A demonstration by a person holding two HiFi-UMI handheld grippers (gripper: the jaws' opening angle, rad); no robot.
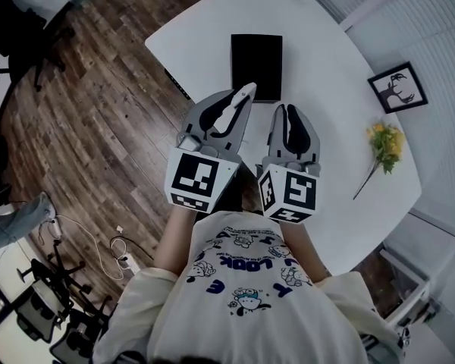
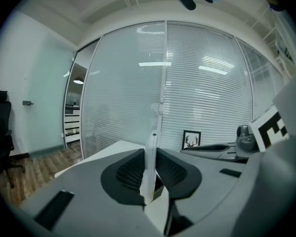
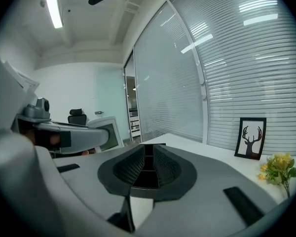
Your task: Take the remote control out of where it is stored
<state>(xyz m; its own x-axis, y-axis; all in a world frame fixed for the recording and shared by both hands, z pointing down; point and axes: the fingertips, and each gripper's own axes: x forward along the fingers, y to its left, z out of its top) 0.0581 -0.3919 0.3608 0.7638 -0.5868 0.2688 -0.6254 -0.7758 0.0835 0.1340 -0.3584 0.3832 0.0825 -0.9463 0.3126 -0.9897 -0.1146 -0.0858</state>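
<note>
A slim white remote control point(image 1: 243, 97) is clamped between the jaws of my left gripper point(image 1: 233, 106), which is held above the near edge of the white table point(image 1: 326, 59). In the left gripper view the remote point(image 2: 152, 143) stands edge-on between the black pads, and my left gripper point(image 2: 150, 153) is shut on it. A black flat box point(image 1: 256, 67) lies on the table just beyond both grippers. My right gripper point(image 1: 287, 115) hovers beside the left, shut with nothing in it; its own view point(image 3: 148, 154) shows the pads together.
A framed deer picture point(image 1: 398, 88) leans at the table's right side, with yellow flowers point(image 1: 385, 144) lying near it. Wood floor, cables and a black office chair point(image 1: 15, 29) are to the left. Blinds and glass walls surround the table.
</note>
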